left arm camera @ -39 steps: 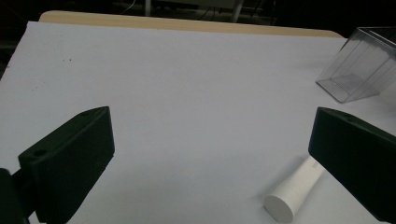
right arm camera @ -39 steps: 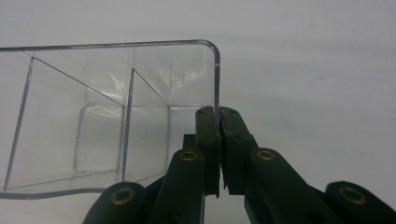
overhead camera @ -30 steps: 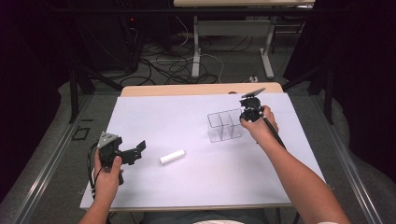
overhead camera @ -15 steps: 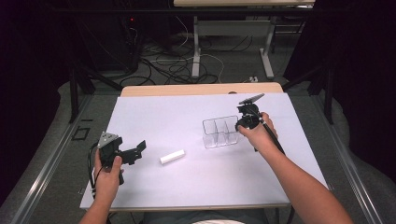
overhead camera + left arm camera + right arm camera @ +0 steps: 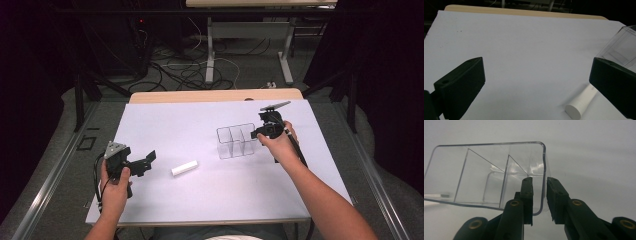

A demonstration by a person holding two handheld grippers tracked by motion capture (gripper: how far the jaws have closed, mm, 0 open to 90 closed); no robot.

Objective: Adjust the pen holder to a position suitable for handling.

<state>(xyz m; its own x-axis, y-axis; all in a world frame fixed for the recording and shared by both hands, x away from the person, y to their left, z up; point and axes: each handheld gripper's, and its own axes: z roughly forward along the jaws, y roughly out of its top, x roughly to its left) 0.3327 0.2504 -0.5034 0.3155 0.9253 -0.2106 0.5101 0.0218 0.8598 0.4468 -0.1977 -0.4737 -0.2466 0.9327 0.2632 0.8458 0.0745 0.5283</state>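
While the right tongs [image 5: 539, 195] had just been opening, the clear organizer's [image 5: 236, 141] wall between them, the left tongs [image 5: 536, 82] gaped empty near the unplaced white cylinder [image 5: 581, 103].

cylinder [image 5: 184, 168] lies left of the divided box [image 5: 236, 141]

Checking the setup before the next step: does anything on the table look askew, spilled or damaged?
Nothing looks spilled or damaged. The clear divided box stands upright on the white sheet, empty, its end wall between the right tongs, whose jaws have just been opening. The white cylinder lies on its side, near the open left tongs.
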